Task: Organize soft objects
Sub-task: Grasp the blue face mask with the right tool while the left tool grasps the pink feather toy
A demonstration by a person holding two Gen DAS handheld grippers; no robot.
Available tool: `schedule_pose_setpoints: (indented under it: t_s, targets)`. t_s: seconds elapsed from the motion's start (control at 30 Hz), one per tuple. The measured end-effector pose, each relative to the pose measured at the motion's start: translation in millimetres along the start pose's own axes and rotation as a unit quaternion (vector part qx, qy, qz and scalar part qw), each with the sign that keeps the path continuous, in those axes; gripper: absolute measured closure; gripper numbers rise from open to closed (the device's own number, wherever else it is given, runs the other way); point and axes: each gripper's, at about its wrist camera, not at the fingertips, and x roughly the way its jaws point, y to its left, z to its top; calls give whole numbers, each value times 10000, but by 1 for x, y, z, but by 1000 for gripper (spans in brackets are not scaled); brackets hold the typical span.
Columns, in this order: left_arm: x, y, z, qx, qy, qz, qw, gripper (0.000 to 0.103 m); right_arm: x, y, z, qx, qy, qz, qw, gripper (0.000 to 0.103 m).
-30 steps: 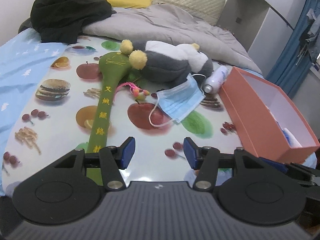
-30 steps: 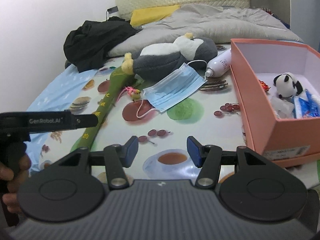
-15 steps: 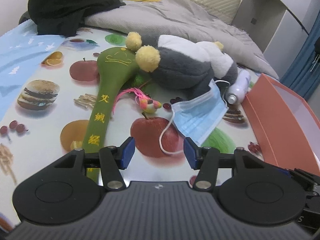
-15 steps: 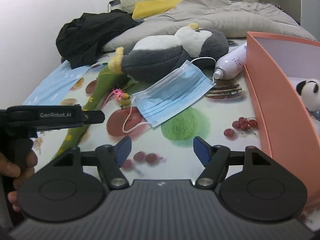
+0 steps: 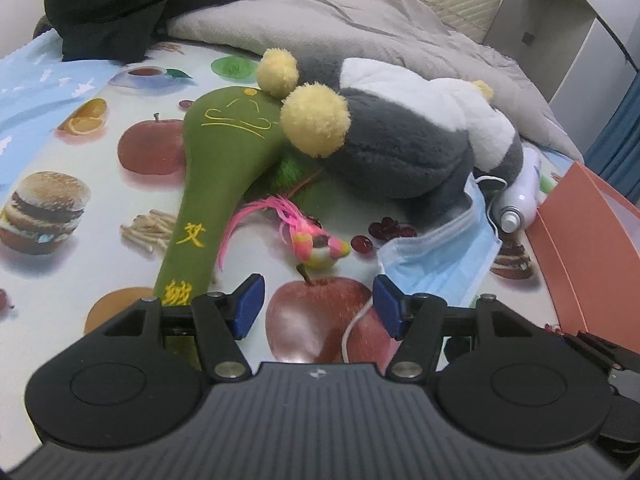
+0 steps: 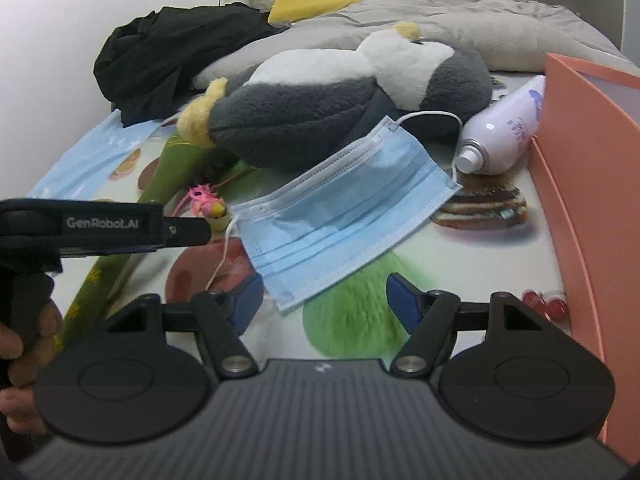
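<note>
A grey and white plush penguin point(image 5: 404, 148) with yellow feet lies on the fruit-print cloth, also in the right wrist view point(image 6: 320, 108). A green padded mallet point(image 5: 216, 176) lies beside it. A small pink feathered bird toy point(image 5: 316, 244) sits just beyond my open, empty left gripper point(image 5: 318, 306). A blue face mask point(image 6: 344, 220) lies against the penguin; its near corner is between the tips of my open, empty right gripper point(image 6: 324, 300). The mask also shows in the left wrist view point(image 5: 444, 256).
An orange box point(image 6: 588, 184) stands at the right, also in the left wrist view point(image 5: 592, 248). A white spray bottle point(image 6: 504, 132) lies beside it. A black garment point(image 5: 132, 4) and a grey duvet point(image 5: 360, 32) lie at the back. The left gripper's body point(image 6: 100, 228) is at my left.
Both grippers have moved forward and lower, closer to the toys and the mask. The right gripper's jaws have opened a little wider. Nothing has been taken hold of.
</note>
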Motion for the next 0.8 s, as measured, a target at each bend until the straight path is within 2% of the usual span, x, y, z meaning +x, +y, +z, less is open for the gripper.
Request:
schedule_pose_setpoints:
  t_s: [0.27, 0.4, 0.5, 0.63, 0.8]
  targets:
    - [23, 8, 10, -124, 11, 63, 9999, 37, 29, 6, 4, -277, 92, 40, 9996, 34]
    - [26, 8, 11, -112, -97, 55, 9999, 31, 34, 14, 1, -643, 40, -97, 9979, 40]
    - [28, 7, 12, -85, -167, 75, 9998, 30, 34, 18, -2, -812, 15, -75, 9967, 50]
    - [30, 3, 11, -4, -209, 111, 9997, 31, 32, 23, -2, -933, 53, -28, 9956, 77]
    - [30, -2, 10, 157, -204, -9, 9997, 33, 30, 26, -4, -912, 88, -2, 9958, 94]
